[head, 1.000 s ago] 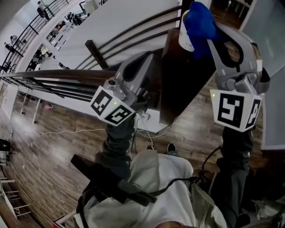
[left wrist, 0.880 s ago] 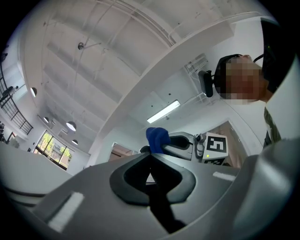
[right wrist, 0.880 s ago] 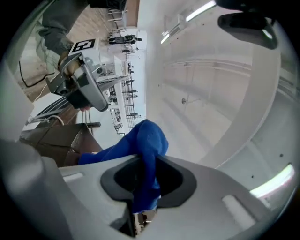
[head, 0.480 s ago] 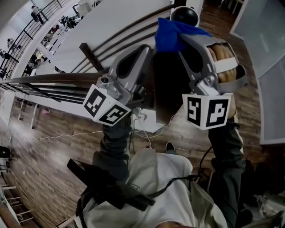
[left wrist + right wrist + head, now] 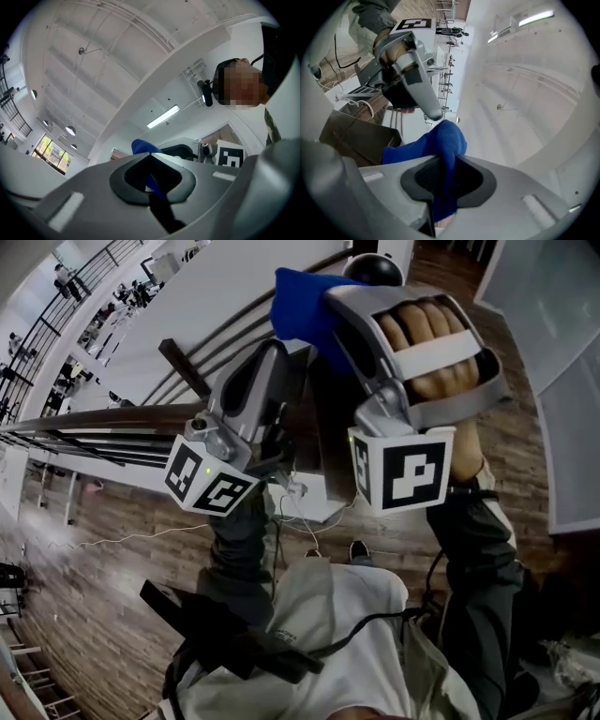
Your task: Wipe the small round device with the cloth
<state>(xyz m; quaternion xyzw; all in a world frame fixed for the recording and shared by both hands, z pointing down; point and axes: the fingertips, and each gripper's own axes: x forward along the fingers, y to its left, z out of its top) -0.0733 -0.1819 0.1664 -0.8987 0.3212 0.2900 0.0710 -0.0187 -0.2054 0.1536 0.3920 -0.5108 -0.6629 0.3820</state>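
My right gripper (image 5: 323, 306) is raised high and shut on a blue cloth (image 5: 298, 304), which bunches out past its jaws (image 5: 440, 140). The small round device (image 5: 373, 268) shows only its black domed top just behind the cloth, at the top edge of the head view. My left gripper (image 5: 274, 357) is held up beside the right one, its jaws pressed together with nothing between them. Its tip (image 5: 432, 111) comes close to the cloth (image 5: 140, 146). Whether the cloth touches the device is hidden.
A dark brown stand (image 5: 323, 442) rises below the device, with white cables and a white box (image 5: 309, 498) at its foot. A dark railing (image 5: 103, 418) runs along the left over wooden flooring (image 5: 112, 549). A glass panel (image 5: 562, 381) stands at the right.
My right gripper has swung left and towards the camera with the cloth, turning its marker cube. The cloth now covers most of the device. The left gripper has shifted slightly left.
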